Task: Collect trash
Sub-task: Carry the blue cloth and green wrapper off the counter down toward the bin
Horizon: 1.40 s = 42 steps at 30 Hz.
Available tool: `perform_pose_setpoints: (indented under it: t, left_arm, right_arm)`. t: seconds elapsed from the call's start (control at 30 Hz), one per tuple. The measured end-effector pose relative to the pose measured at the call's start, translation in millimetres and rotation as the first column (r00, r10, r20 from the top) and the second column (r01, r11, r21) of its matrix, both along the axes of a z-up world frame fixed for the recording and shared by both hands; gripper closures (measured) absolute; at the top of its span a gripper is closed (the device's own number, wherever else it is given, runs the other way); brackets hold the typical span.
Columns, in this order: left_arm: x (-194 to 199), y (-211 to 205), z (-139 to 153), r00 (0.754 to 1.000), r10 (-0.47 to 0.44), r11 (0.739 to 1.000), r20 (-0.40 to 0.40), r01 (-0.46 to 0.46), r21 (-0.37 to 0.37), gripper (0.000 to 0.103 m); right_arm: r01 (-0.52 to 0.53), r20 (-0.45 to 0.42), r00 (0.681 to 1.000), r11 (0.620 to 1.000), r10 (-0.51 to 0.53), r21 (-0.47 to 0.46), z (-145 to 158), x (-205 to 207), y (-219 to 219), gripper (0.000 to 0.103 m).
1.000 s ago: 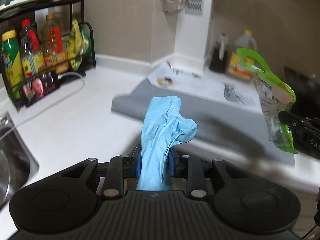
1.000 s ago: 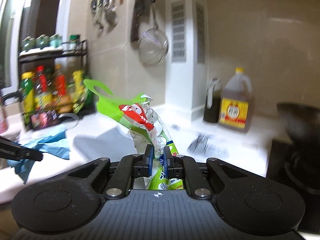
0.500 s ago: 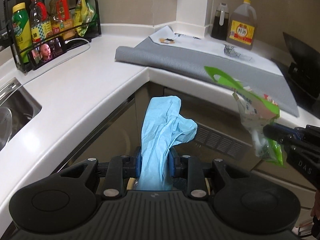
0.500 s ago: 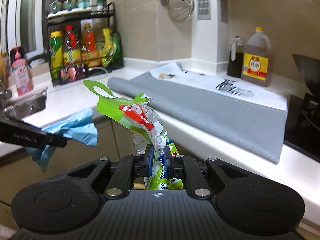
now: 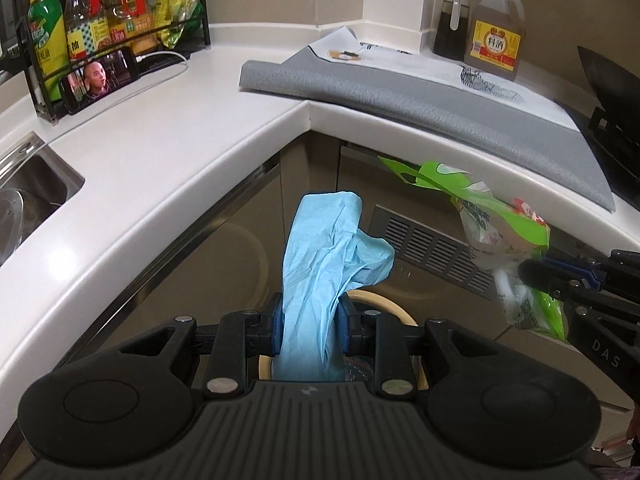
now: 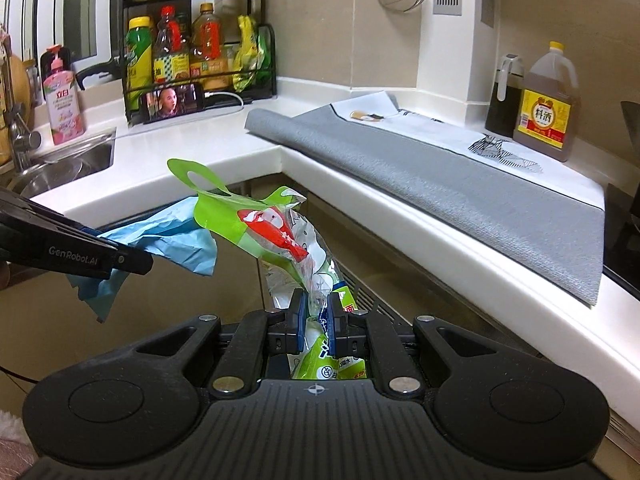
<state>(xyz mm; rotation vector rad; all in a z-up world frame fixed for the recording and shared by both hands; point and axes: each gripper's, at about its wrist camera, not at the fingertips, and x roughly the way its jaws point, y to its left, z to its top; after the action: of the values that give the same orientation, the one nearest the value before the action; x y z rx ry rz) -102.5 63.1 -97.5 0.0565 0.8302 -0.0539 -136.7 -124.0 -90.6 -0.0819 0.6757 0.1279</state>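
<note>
My left gripper (image 5: 308, 324) is shut on a crumpled light blue glove (image 5: 328, 256), held in front of the lower cabinets below the counter edge. Under it shows the cream rim of a round bin (image 5: 384, 304), mostly hidden by the gripper. My right gripper (image 6: 318, 320) is shut on a green and clear plastic snack wrapper (image 6: 276, 236) with a red mark. The wrapper also shows in the left wrist view (image 5: 500, 228) at the right, and the glove shows in the right wrist view (image 6: 172, 240) at the left. Both are held off the counter.
A white L-shaped counter (image 5: 168, 148) carries a grey mat (image 5: 440, 108), a cooking wine jug (image 5: 496, 40), a dark bottle (image 5: 450, 28), a rack of bottles (image 5: 100, 32) with a phone (image 5: 100, 80), and a sink (image 5: 28, 196). A dark wok (image 5: 608, 84) sits at far right.
Both grippers have dropped from counter height to below the counter edge and pulled back, each still holding its piece of trash. The bin rim has come into view under the left gripper.
</note>
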Motion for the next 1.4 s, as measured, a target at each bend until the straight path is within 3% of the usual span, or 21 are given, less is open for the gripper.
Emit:
perform_pose_setpoints:
  t: [1.4]
  left_arm:
    - [25.3,4.7,-61.1,0.987,0.004,1.0,-0.161,-0.007,-0.014,0.074]
  right_arm:
    - [-0.04,-0.157,0.987,0.999,0.036,-0.022,-41.2,36.1,9.2,0.091]
